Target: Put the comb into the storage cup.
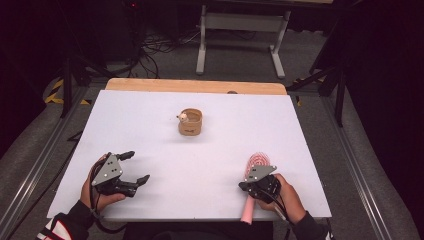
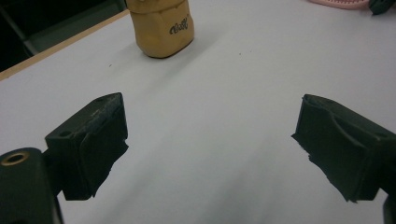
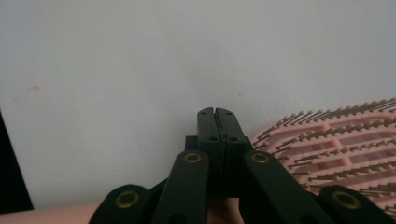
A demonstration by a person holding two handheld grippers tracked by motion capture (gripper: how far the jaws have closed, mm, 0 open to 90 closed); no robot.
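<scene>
A tan round holder (image 1: 190, 122) with dark lettering stands mid-table, with a small pale thing at its rim; in the left gripper view the holder (image 2: 161, 27) is far ahead at the upper left. A pink hairbrush (image 1: 256, 163) lies near the front right, its handle reaching past the table's front edge. My right gripper (image 1: 242, 186) sits over the brush's neck, pointing left, with jaws shut and nothing between them. In the right gripper view the brush's bristled head (image 3: 336, 140) lies just right of the gripper (image 3: 217, 112). My left gripper (image 1: 136, 167) rests open at the front left, holding nothing (image 2: 210, 140).
The white tabletop (image 1: 200, 155) has a wooden strip (image 1: 195, 86) along its far edge. Metal rails run down both sides of the table. A grey stand (image 1: 242, 30) and cables sit on the floor beyond.
</scene>
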